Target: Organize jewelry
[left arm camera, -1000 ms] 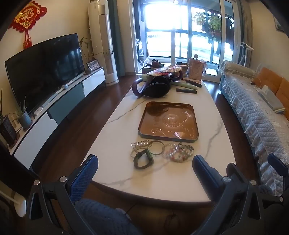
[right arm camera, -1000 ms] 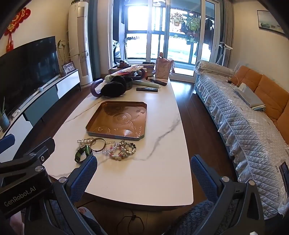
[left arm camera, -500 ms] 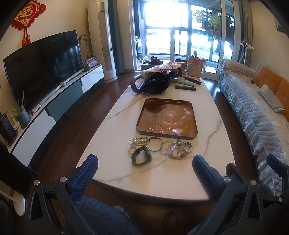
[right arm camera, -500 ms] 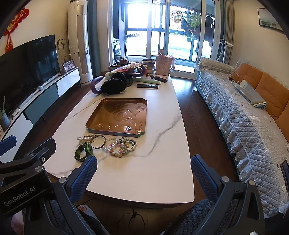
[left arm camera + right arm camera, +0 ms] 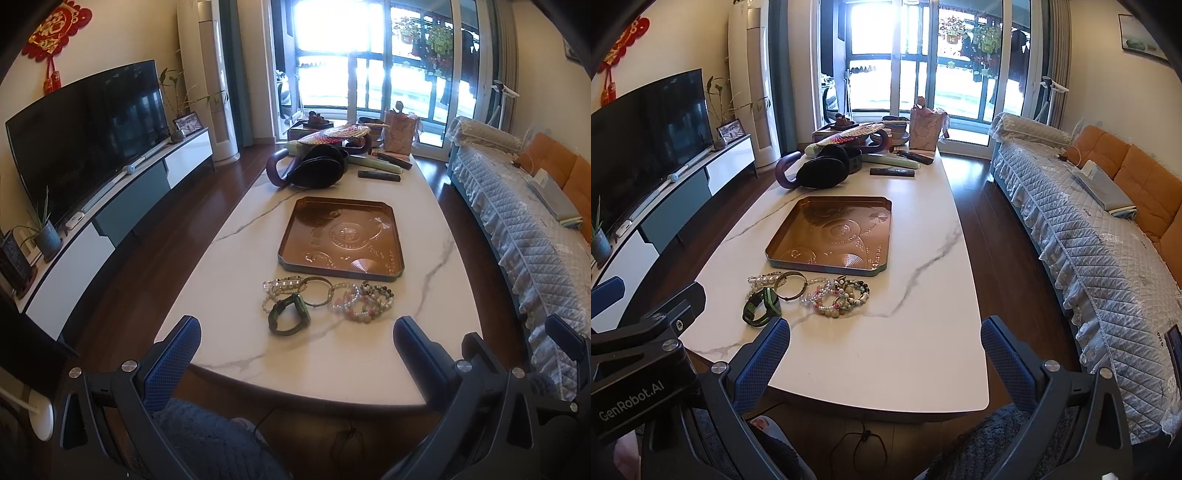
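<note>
Tray: copper tray (image 5: pixel 341 236) on the white marble tabletop (image 5: pixel 240 258), nothing in it; embossed discs on its floor.
Jewelry: a cluster just beside the tray's near edge, on the tabletop: green band (image 5: pixel 289 314), metal bangle (image 5: pixel 317 291), clear bead strand (image 5: pixel 282 283), pastel bead bracelets (image 5: pixel 364 301).
Left gripper (image 5: pixel 295 347): jaws wide apart, empty, short of the tray, the green band nearest.
Right gripper (image 5: pixel 884 349): jaws wide apart, empty, near the bead bracelets.
Writing: "GenRobot.AI" on the left gripper's body.
</note>
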### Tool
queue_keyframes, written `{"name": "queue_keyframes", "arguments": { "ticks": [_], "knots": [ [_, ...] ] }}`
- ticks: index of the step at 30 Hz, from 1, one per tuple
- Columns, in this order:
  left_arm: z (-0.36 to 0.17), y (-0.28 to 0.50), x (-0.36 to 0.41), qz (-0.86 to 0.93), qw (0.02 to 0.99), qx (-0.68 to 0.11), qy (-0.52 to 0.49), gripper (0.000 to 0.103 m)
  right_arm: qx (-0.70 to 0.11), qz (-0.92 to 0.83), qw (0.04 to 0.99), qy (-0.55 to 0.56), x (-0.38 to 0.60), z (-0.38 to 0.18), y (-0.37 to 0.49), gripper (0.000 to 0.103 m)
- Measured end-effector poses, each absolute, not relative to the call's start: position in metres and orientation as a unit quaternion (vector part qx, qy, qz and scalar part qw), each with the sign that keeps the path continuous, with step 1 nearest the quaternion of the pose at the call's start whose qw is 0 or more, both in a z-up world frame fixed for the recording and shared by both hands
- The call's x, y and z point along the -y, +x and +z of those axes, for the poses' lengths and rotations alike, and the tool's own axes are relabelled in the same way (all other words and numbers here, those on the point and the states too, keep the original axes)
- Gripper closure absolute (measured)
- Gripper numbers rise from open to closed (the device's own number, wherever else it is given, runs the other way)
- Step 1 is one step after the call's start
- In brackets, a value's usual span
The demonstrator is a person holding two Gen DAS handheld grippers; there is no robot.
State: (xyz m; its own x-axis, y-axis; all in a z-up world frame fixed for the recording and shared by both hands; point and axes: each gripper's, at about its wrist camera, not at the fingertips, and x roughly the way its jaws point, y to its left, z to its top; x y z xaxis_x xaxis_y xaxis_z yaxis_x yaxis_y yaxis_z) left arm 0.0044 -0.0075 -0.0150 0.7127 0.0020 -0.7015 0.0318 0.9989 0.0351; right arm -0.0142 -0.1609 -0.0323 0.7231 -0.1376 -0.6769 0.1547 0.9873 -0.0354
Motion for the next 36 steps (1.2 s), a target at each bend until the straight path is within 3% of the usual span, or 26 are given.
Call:
{"name": "queue_keyframes", "arguments": {
  "ticks": [36],
  "knots": [
    [-0.019,0.001,0.016,-0.008,0.924,-0.383,0.024,0.0,-0.368,-0.079,0.926,0.011,0.164,-0.034,-0.016,0.0]
  ]
}}
